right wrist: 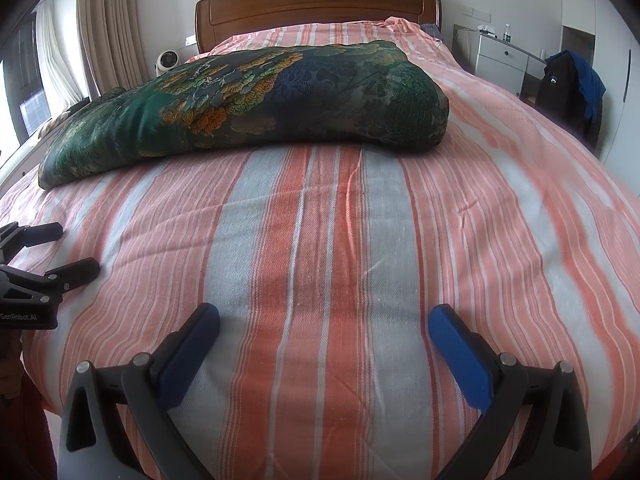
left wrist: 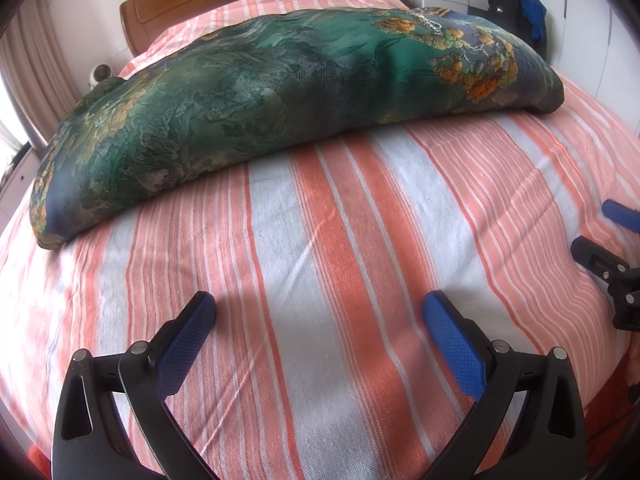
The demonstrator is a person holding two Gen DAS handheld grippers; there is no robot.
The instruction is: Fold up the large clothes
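Note:
A large green quilt with orange flower print [left wrist: 248,108] lies folded into a thick long bundle across the middle of the bed; it also shows in the right wrist view [right wrist: 256,108]. My left gripper [left wrist: 320,312] is open and empty, low over the striped sheet near the foot of the bed, well short of the quilt. My right gripper [right wrist: 324,320] is open and empty, beside the left one at the same distance from the quilt. The right gripper shows at the right edge of the left wrist view [left wrist: 600,236]; the left gripper shows at the left edge of the right wrist view [right wrist: 52,248].
The bed has an orange, white and grey striped sheet [left wrist: 340,220] and a wooden headboard [right wrist: 316,4]. A white dresser [right wrist: 504,60] and a chair with dark and blue clothes [right wrist: 572,88] stand to the right. Curtains [right wrist: 108,24] and a small fan [right wrist: 166,60] are at the left.

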